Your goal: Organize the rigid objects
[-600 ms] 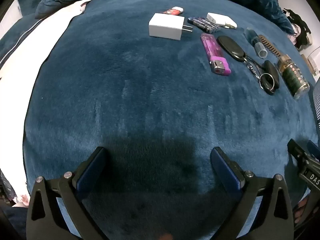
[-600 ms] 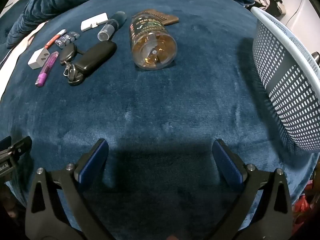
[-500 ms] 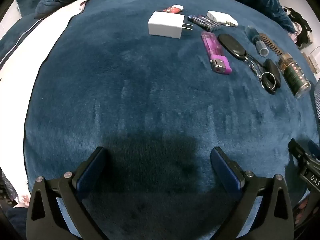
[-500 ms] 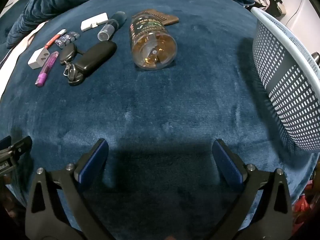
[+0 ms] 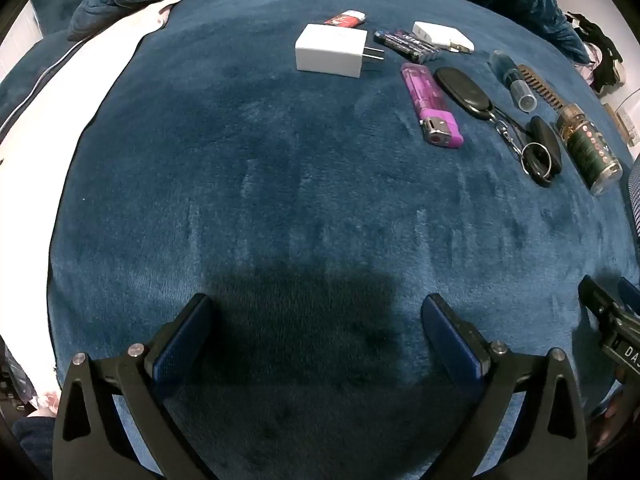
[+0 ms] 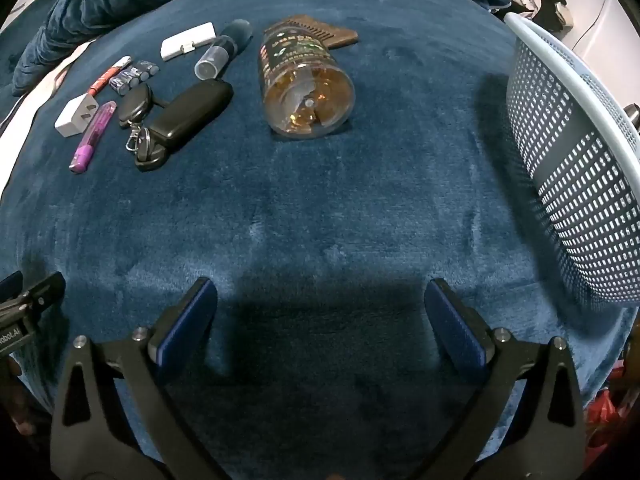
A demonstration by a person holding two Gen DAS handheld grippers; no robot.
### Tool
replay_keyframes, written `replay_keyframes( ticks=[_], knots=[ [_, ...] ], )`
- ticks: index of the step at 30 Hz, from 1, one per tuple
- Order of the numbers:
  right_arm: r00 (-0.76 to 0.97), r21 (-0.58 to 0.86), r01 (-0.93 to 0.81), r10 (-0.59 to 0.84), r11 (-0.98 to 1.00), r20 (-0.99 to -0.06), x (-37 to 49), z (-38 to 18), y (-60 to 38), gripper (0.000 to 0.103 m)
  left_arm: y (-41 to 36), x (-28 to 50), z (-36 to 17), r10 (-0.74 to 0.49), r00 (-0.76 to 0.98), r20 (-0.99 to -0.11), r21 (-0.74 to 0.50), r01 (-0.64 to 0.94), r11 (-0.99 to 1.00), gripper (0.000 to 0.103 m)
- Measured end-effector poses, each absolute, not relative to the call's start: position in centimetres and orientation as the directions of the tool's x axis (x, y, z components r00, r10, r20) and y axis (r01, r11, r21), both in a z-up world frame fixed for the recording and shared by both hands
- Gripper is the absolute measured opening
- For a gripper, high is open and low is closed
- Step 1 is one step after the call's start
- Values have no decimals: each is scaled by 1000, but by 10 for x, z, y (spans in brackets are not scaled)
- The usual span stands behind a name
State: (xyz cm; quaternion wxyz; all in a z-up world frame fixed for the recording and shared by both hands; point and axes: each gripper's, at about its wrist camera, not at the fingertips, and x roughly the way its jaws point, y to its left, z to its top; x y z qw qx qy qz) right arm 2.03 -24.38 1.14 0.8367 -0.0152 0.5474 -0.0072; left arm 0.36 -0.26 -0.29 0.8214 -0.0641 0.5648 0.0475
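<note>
right gripper [image 6: 320, 312] spread wide, empty, low over blanket [image 6: 360, 208] | left gripper [image 5: 316, 328] likewise wide, empty | amber bottle [image 6: 306, 88] lies ahead, near basket [image 6: 580, 168]: likely rigid, slick, prone to roll; grip across its body

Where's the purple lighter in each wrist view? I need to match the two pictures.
Left wrist: the purple lighter lies upper right of centre, metal end toward the camera.
Right wrist: the purple lighter is far left, small and slanted.
Shared landmark: the white charger lies just beside it in both.
</note>
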Motion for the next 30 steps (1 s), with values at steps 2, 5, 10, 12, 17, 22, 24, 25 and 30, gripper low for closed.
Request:
replay_keyframes(
  ticks=[2, 5, 10, 12, 17, 22, 24, 25, 30],
  knots=[
    [400, -33, -6, -28, 999, -916, 20, 11, -244, 103, -3, 4, -3, 6, 356, -934, -50, -149, 988, 103],
    [399, -33, -6, -28, 999, -917, 20, 11, -244, 103, -3, 4, -3, 6, 354, -935, -50, -147, 988, 103],
    [398, -33, -7, -28, 999, -917, 20, 11, -244, 103, -3, 3, -3, 6, 351, -936, -49, -146, 988, 103],
    [397, -34, -7, -28, 999, -917, 20, 11, -244, 103, -3, 4, -2, 6, 349, -937, -48, -146, 988, 103],
    [396, -34, -7, -28, 999, -918, 21, 11, -244, 103, -4, 5, -2, 6, 349, -937, -47, -145, 988, 103],
    [396, -34, -8, -28, 999, -918, 21, 11, -244, 103, -4, 5, -2, 7, 349, -937, -47, -145, 988, 103],
    [396, -34, -8, -28, 999, -918, 21, 11, -244, 103, -4, 5, -2, 6, 348, -937, -47, -144, 988, 103],
    [396, -34, -8, -28, 999, -918, 21, 11, -244, 103, -4, 5, -2, 6, 348, -938, -47, -145, 988, 103],
    [395, -34, -8, -28, 999, -918, 21, 11, -244, 103, -4, 5, -2, 7, 348, -937, -46, -144, 989, 103]
  ],
)
